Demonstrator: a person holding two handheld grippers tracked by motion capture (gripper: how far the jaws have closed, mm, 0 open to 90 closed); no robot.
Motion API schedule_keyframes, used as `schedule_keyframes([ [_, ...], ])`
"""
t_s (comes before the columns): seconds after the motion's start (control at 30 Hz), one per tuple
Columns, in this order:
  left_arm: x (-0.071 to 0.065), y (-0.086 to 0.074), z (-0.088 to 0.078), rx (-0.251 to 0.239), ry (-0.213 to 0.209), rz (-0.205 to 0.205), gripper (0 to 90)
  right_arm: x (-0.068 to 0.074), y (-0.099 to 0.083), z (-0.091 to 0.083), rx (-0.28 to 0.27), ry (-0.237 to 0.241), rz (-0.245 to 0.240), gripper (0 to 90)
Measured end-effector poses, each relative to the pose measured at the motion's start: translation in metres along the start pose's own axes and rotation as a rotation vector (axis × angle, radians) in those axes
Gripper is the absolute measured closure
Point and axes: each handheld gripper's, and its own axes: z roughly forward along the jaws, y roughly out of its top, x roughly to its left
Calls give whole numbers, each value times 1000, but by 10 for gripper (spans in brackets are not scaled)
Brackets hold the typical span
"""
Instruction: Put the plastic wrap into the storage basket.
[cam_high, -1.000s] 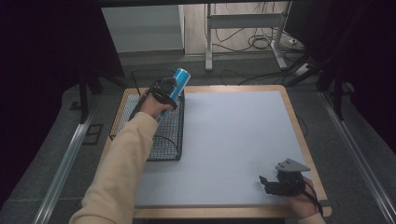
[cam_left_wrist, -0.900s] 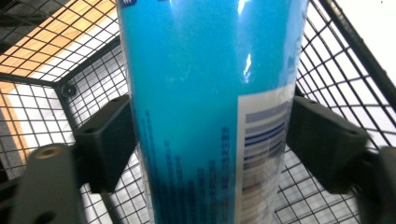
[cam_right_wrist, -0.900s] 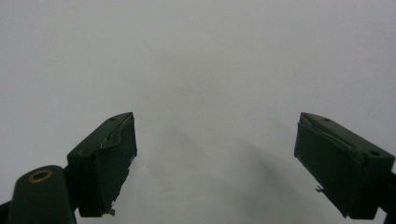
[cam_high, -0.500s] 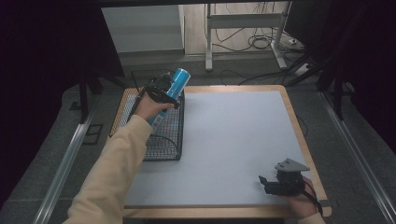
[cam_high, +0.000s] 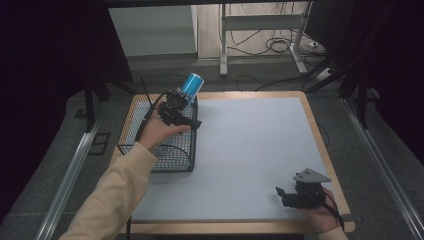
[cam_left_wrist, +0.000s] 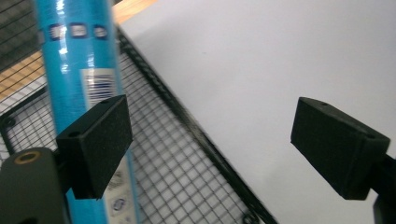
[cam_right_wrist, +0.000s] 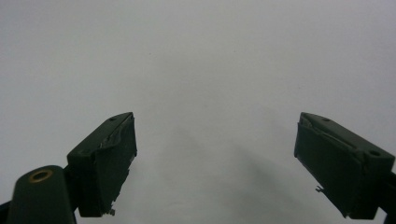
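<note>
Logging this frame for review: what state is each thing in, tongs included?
Left tongs: open, jaws just opened, nothing between the pads.
Blue can: tilted over the basket's far end, outside the left jaw.
Wire basket: upright at the table's left edge.
Right tongs: open, empty.

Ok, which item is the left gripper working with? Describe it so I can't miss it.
Start at the black wire basket on the table's left edge. At its far corner, beside the open left gripper, is a bright blue can. It is the only coloured object there, a slim cylinder with a white barcode label.
</note>
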Motion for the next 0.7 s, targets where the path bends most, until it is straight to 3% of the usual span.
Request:
schedule_keyframes([
  [0.03,-12,-3,-3,-8,-26,26,129,0,0,0,0,0,2,132],
  [0.07,-12,-3,-3,-8,-26,26,131,0,0,0,-1,0,4,132],
  [0.1,-25,-7,-5,-20,-41,49,134,0,0,0,-1,0,6,132],
  [0.13,-25,-7,-5,-20,-41,49,135,0,0,0,-1,0,6,132],
  [0.17,-38,-11,-5,-31,-68,77,135,0,0,0,1,0,6,132],
  [0.23,-44,-13,-6,-36,-88,90,136,0,0,0,0,0,5,132],
  [0.27,-55,-18,-7,-58,-131,105,137,0,0,-1,-2,-1,2,132],
  [0.37,-66,-23,-5,-68,-163,124,147,0,0,-1,-3,-2,5,132],
  [0.4,-78,-30,-2,-72,-186,140,147,0,-1,-1,-2,-2,4,132],
  [0.5,-90,-38,3,-74,-205,160,148,0,-1,-1,-2,-3,3,132],
  [0.53,-101,-47,8,-74,-220,176,148,0,-1,-1,-2,-4,3,132],
  [0.7,-117,-65,17,-93,-239,195,167,0,-1,-1,-1,-4,3,132],
])
